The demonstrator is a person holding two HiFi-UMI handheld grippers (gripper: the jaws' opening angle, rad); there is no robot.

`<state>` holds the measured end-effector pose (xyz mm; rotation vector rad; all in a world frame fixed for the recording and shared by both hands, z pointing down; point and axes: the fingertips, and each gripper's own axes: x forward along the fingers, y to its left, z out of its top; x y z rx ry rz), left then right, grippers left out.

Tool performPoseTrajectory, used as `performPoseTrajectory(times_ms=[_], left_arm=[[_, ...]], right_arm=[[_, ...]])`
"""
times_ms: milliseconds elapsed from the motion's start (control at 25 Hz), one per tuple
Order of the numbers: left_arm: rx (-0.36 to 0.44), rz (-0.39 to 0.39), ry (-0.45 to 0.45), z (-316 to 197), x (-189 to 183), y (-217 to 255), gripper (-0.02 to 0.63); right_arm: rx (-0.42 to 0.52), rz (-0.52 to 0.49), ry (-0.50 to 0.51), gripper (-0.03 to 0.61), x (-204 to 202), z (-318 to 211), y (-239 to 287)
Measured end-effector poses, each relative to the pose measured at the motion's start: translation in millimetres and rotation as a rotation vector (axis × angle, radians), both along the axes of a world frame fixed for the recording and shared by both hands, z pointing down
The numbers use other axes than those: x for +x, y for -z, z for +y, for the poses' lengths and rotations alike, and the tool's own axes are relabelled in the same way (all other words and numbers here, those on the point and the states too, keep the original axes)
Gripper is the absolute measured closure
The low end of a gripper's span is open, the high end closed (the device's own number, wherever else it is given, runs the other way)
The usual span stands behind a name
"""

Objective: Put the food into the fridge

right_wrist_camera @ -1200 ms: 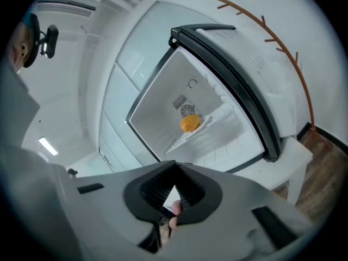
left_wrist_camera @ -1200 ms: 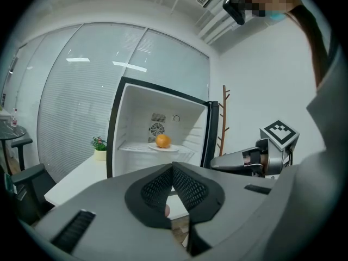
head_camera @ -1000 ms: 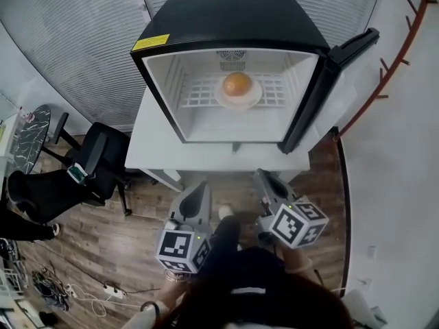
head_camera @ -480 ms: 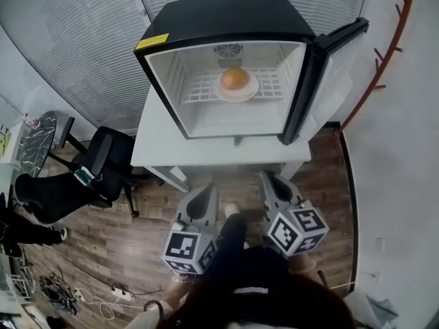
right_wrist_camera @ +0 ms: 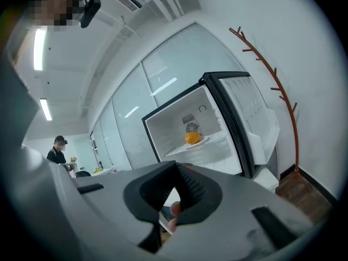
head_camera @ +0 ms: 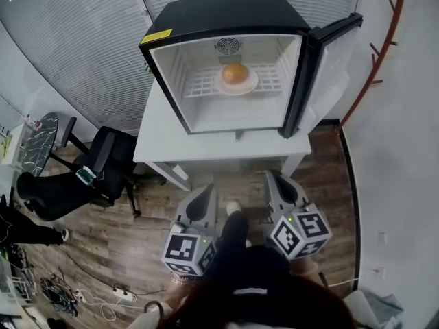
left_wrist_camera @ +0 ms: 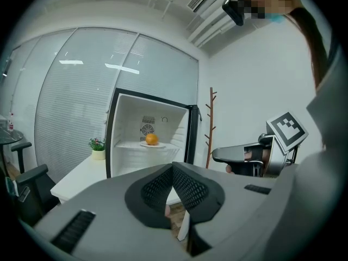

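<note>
Hanging back from fridge [head_camera: 219, 16] | orange [head_camera: 235, 72] already on shelf [head_camera: 199, 88] | left gripper [head_camera: 204, 197], right gripper [head_camera: 278, 185] both pinched closed, empty | guess door [head_camera: 328, 60] needs pushing closed next

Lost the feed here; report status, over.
Both shut and empty: left gripper, right gripper, low before the fridge. Food: orange on plate on shelf, door open. Nothing in the way.
</note>
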<state>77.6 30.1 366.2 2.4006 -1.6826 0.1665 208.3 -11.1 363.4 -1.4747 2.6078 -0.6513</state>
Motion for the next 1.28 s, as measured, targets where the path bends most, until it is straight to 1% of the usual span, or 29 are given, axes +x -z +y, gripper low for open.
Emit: performPoseTrajectory(times_ms=[240,440,560,680,880,1280], left_arm=[[0.012,-0.009,-0.001,19,-2,-5,0.614],[0.015,0.009,-0.007,32,1,-1,0.614],[0.008,0.022,0.001,38,1,2,0.614],[0.031,0.013,0.005,43,-3,0,0.614],[0.026,0.015,0.012,51,-2,-3,0.614],[0.011,0.005,-0.028,58,10,-6,0.614]], right_arm=[[0.014,0.015,-0.001,0.584,-1,20,-3],[0.027,0.036,-0.001,0.584,-3,33,-2],[0.037,0.049,-0.008,0.584,0,40,0],[0.043,0.059,-0.018,0.584,4,46,0],[0.045,0.075,-0.026,0.584,8,58,-1],[0.062,0.094,-0.029,0.584,11,71,-2]])
